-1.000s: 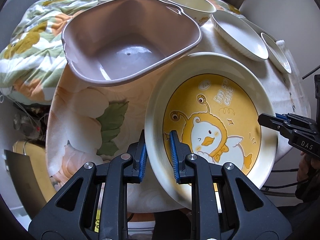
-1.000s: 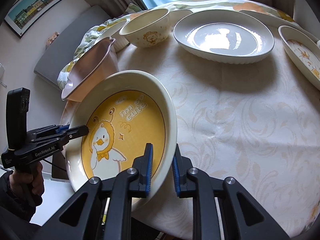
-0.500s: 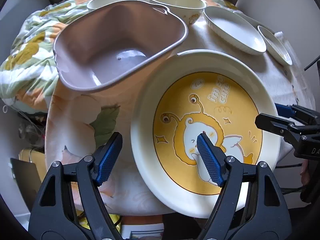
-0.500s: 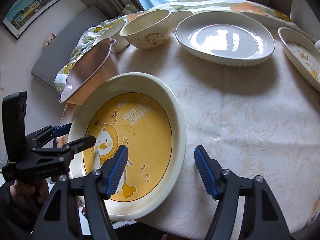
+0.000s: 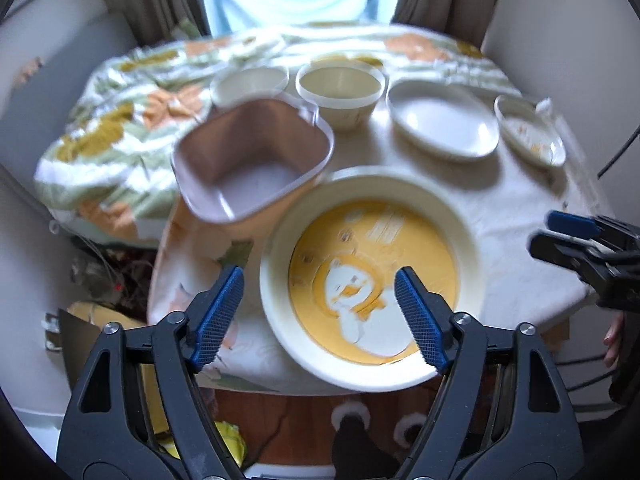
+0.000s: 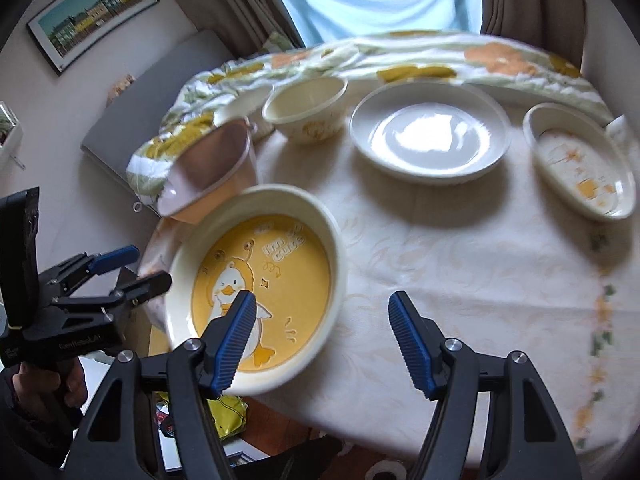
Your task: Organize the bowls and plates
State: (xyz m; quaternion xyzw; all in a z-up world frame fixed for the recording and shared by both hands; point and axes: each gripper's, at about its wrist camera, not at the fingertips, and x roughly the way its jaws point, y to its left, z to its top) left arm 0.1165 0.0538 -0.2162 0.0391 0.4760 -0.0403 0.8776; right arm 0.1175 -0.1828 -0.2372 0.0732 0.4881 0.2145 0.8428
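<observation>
Grippers, left gripper [image 5: 319, 314] and right gripper [image 6: 322, 335], both spread and empty; duck plate [image 6: 256, 288] rests near the table [image 6: 460, 272] edge, released.

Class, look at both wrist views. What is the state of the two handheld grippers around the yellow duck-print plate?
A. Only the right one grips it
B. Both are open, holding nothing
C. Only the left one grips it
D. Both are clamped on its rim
B: the left gripper and right gripper both have jaws spread wide, and the yellow duck-print plate rests on the cream tablecloth-covered table.
</observation>
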